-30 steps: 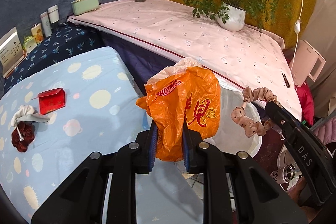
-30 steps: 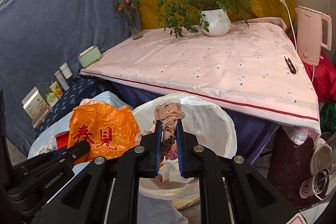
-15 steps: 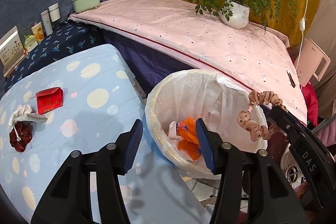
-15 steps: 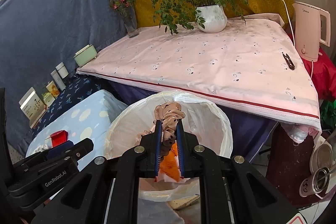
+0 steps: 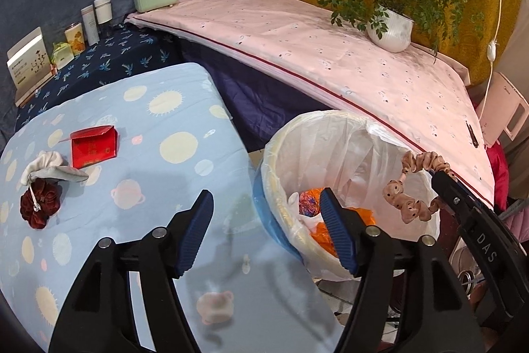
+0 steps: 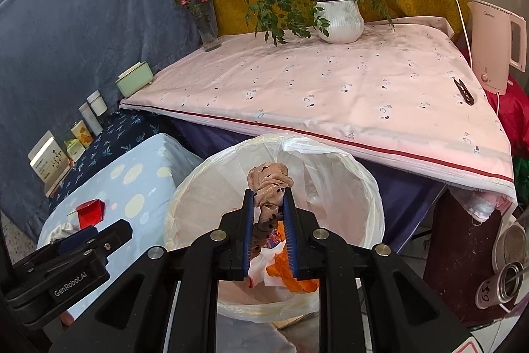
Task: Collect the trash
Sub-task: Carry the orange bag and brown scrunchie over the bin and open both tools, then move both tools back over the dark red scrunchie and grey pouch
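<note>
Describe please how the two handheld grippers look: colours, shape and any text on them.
Both are black plastic tools with two angular fingers, each tipped by a blue ribbed pad and jointed with round silver bolts. The left gripper carries white lettering "GenRobot.AI" on its side, readable in the right wrist view. The right gripper shows white letters "DAS" on its side in the left wrist view. No cables or sleeves are visible.

Potted plant (image 6: 337, 19) (white pot), kettle (image 6: 496, 45)

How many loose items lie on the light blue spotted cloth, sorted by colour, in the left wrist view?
Red: 1, the red packet
Dark red: 1, the velvet scrunchie
Grey-white: 1, the cloth pouch
Total: 3
</note>
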{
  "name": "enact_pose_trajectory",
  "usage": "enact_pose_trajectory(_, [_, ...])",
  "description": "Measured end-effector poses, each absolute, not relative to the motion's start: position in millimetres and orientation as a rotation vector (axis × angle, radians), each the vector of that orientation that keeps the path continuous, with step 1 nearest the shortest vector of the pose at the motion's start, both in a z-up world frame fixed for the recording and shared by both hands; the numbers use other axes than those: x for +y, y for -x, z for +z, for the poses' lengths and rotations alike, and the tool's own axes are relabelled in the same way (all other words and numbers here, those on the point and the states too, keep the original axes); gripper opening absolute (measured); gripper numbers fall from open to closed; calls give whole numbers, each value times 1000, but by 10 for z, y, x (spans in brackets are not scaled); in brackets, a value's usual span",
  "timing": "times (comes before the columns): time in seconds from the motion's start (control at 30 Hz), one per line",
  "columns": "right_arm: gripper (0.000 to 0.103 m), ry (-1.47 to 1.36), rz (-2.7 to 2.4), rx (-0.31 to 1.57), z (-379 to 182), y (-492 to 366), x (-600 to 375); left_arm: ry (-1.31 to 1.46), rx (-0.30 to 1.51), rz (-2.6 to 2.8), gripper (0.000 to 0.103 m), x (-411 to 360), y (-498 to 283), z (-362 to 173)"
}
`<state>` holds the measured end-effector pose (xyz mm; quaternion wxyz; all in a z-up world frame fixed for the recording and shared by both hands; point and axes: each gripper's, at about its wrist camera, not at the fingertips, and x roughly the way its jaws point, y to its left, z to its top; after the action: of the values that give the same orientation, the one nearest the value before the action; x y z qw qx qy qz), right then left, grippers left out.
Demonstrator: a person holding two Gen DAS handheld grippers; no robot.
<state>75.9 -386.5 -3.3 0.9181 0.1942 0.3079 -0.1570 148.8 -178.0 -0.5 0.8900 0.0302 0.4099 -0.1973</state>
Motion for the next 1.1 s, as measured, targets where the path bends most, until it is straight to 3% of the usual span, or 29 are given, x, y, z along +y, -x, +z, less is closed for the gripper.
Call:
enact_pose_trajectory(0.1, [22,-404,-318,642,-58,-808,-3840,-49,855,-388,70,-1703,-1525,-37])
enact_pose_trajectory(0.23, [33,-398,-320,643,-73,-852,-3790,-38,865,-378,70,-1608,-1569,-77])
enact_pose_trajectory(0.47, [35,-376,-301,647,-38,-924,-3625,-11,872,-356,71,-1424,-1615,-103])
enact_pose_trajectory(0.83, [43,-327,-248,646,98,-1006,-3183,55,872,-275,82,-928,-1657,-84])
enact_pose_trajectory(1.1, [43,-282,-187,650,197,-1113,-2766,100,867,-218,82,-486,-1687,-75])
